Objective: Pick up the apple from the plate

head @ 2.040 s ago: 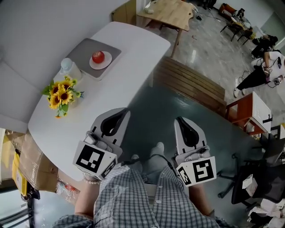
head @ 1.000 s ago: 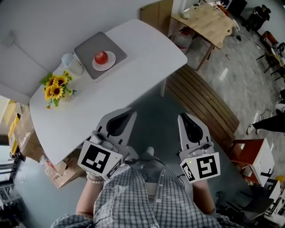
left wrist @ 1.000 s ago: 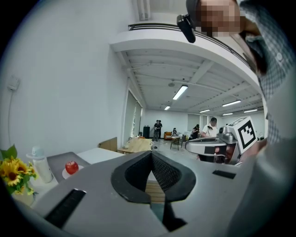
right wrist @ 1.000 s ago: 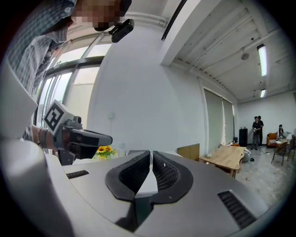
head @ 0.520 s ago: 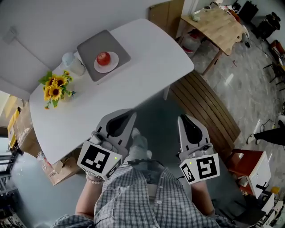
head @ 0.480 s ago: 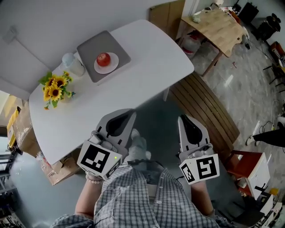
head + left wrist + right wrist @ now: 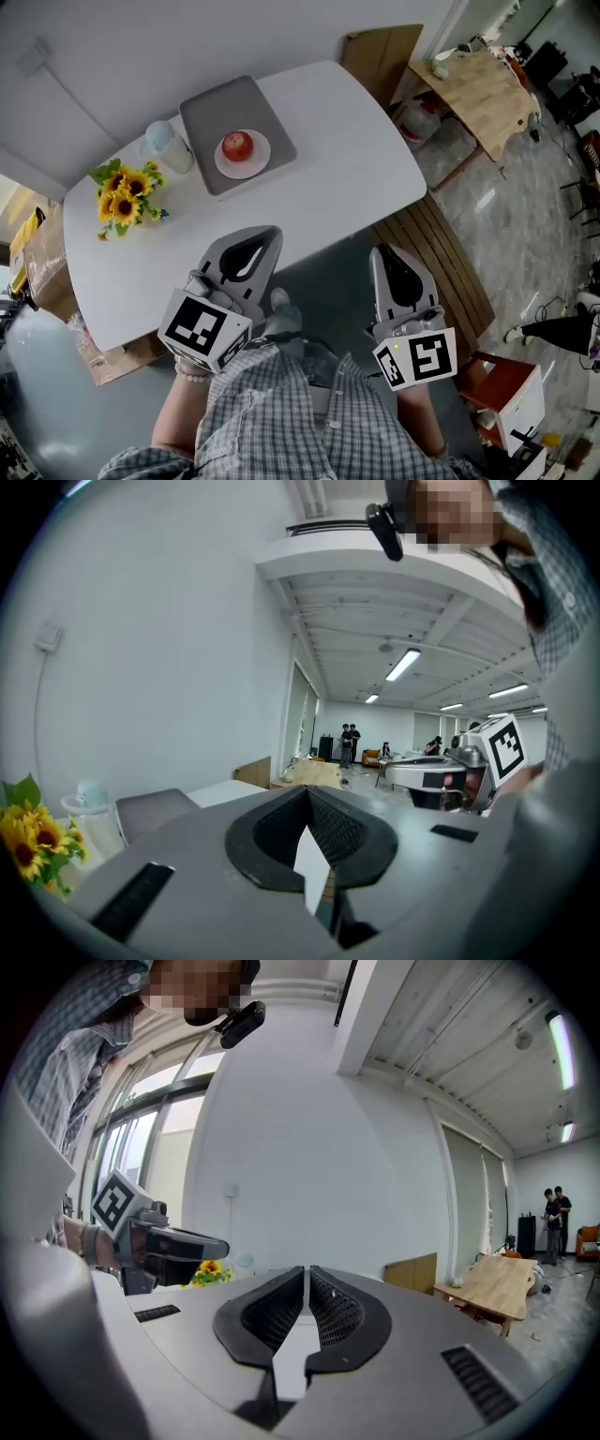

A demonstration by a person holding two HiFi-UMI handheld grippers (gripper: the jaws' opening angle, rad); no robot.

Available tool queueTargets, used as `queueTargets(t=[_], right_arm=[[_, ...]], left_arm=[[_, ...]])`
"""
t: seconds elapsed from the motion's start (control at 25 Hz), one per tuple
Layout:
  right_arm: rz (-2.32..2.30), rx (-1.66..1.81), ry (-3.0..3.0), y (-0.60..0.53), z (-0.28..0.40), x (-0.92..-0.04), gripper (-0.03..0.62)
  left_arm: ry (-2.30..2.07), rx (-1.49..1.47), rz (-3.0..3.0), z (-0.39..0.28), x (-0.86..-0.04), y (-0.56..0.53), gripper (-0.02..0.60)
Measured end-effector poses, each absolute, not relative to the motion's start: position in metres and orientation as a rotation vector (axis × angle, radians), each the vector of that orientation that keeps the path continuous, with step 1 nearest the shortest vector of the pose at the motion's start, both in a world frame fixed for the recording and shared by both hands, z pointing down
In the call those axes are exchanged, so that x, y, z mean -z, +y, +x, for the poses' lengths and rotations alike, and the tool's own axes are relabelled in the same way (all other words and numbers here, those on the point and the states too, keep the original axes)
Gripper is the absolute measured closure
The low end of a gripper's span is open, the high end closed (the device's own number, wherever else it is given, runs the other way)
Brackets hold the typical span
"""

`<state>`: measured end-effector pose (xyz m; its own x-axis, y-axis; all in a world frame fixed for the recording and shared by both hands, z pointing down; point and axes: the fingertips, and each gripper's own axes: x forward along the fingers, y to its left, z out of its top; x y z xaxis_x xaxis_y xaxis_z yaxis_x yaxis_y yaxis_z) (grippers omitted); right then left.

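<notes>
Apple (image 7: 237,145) on plate (image 7: 262,161), atop grey mat (image 7: 232,101)

bright, even indoor light. head view: sharp, with fisheye bending toward the edges; the white table (image 7: 347,159) is evenly lit. gripper views: dark round vignette, ceiling strip lights (image 7: 401,665) blown out, windows (image 7: 159,1138) washed pale, left gripper (image 7: 307,789) and right gripper (image 7: 307,1269) softly blurred up close.

Glossy apple (image 7: 237,144), smooth white table (image 7: 328,159), matt grey tray (image 7: 225,103), wooden bench (image 7: 445,272).
</notes>
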<state>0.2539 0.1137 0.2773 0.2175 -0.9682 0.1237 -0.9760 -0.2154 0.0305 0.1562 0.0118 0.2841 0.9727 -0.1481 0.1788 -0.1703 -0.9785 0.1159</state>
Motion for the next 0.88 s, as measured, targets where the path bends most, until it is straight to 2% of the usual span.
queueTargets(t=[0.88], right_arm=[[2.12, -0.15, -2.147, -0.053, 0.239, -0.288, 0.562]], left_arm=[[-0.49, -0.288, 2.921, 0.133, -0.3, -0.118, 0.572]])
